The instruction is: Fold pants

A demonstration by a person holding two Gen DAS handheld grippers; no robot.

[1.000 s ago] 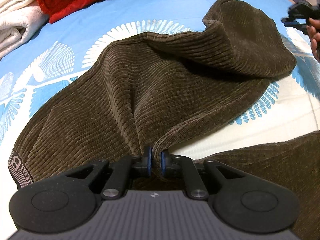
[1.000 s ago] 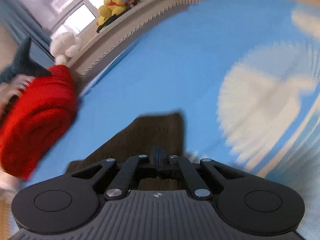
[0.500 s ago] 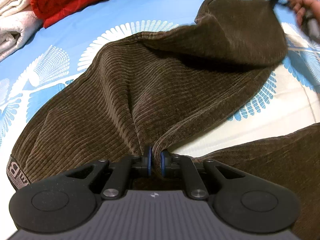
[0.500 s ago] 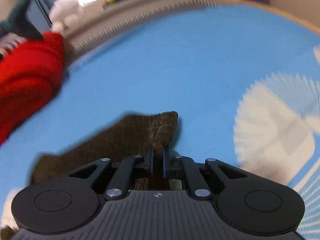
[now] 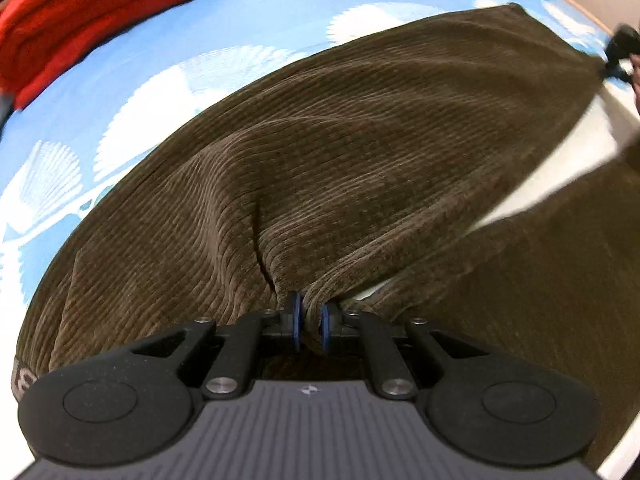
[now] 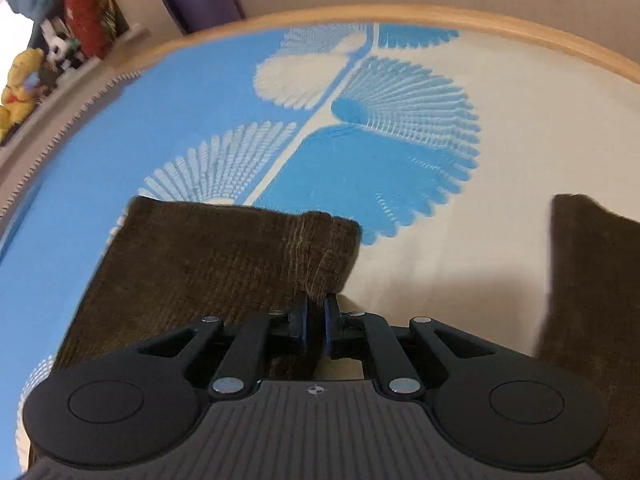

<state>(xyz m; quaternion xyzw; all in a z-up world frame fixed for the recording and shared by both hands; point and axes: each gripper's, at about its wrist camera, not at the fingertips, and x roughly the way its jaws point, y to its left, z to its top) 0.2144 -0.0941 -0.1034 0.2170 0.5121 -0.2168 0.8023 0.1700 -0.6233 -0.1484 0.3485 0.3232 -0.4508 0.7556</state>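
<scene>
Where the pants [image 5: 360, 160] leave frame, lettering is cut off.

Pant leg [image 5: 400, 128] — now stretched (rightward)

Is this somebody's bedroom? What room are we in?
Probably a bedroom. The brown pants lie on a bed with a blue and white patterned sheet and a wooden bed edge. Stuffed toys sit on a ledge beside it, and a folded red blanket lies nearby.
</scene>
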